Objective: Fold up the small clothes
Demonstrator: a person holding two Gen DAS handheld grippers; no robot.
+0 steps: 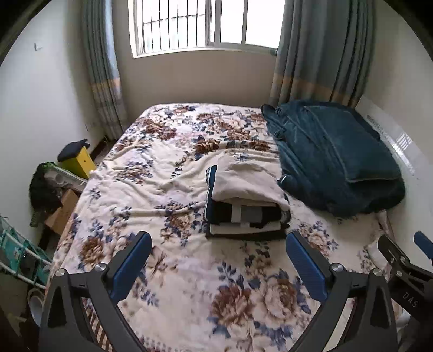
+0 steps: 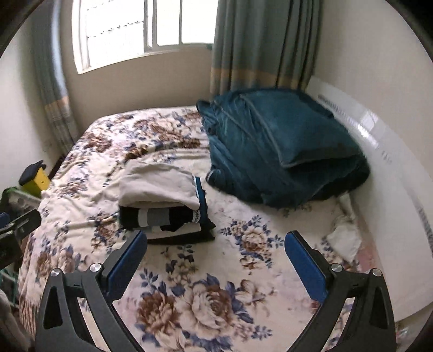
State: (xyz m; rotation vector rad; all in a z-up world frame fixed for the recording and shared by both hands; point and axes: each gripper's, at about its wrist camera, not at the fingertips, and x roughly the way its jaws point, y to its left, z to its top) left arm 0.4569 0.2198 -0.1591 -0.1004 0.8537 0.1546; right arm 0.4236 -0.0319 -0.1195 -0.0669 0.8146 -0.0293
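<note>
The stack of folded clothes sits near the middle of the bed, on the flowery cover. A cream top lies on the pile, and under it are dark and striped pieces, all squared up one over another. They look stacked like this so the pile stays neat and does not tip. The pile looks done, so the folding may be close to its end, or a new piece is needed. A small white crumpled cloth lies by the wall side of the bed; it may be the next thing to fold, but I cannot be sure. The left hand-held gripper hangs over the bed just in front of the pile, with its two blue fingers spread wide and nothing between them. The right hand-held gripper is beside it, also spread wide and holding nothing. Both are apart from the pile, so they do not knock it. Behind the pile, near it, a big blue-green blanket is folded up out of the way, which leaves room for folding. At the far end are a window and curtains.
</note>
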